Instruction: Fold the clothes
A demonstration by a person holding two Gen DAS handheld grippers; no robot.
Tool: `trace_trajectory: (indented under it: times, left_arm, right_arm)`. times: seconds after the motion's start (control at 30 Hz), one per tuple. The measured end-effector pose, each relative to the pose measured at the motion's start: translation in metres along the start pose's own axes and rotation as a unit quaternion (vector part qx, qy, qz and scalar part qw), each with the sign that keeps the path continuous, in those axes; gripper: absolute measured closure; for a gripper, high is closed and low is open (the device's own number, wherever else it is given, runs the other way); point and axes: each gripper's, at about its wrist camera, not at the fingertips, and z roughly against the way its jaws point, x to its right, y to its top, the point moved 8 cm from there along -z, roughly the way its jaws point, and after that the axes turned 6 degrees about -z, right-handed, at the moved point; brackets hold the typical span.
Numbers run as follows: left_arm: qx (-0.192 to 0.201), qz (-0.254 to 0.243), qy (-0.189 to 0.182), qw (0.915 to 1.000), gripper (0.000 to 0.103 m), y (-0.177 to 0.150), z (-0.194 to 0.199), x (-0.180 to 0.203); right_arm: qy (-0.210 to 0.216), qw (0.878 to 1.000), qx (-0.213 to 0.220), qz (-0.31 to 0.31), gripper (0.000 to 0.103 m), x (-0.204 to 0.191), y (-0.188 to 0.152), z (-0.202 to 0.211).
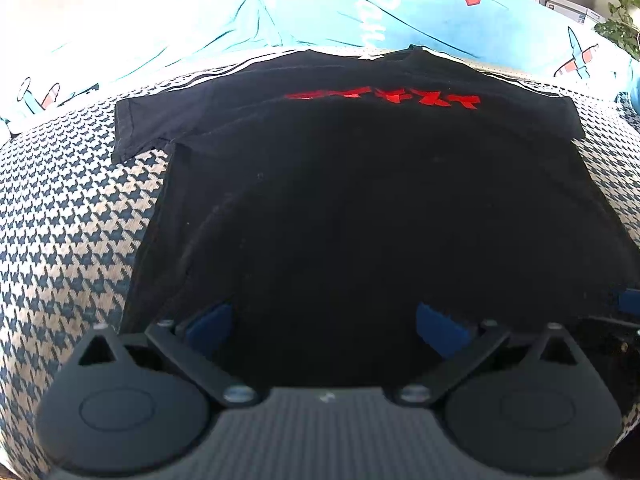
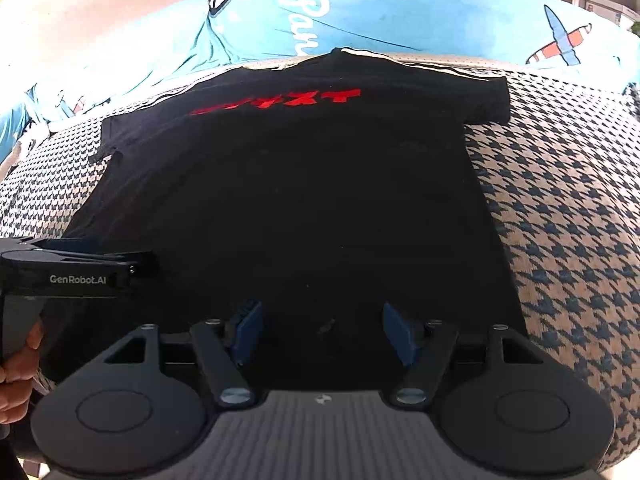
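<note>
Both grippers, left (image 1: 324,320) and right (image 2: 322,330), hovered with jaws spread wide and empty over the near hem of a black shirt (image 1: 340,200) lying flat on a houndstooth cover (image 1: 72,208).

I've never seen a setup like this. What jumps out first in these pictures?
A black T-shirt with red lettering lies spread flat over a houndstooth cover, filling the middle of both views. Behind it sits a bright blue sheet printed with cartoon planes. At the shirt's near hem, the left gripper and the right gripper hover with blue pads apart, nothing between them.
</note>
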Motion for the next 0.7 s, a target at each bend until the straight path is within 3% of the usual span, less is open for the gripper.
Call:
trace_trajectory:
  times: [0.7]
  left_arm:
    - [-0.006,0.012,0.009,0.9999,0.000,-0.0089,0.0072,0.0032]
  right_arm:
    - [-0.014,1.000,-0.006,-0.010,0.031,0.0012,-0.0042,0.0026]
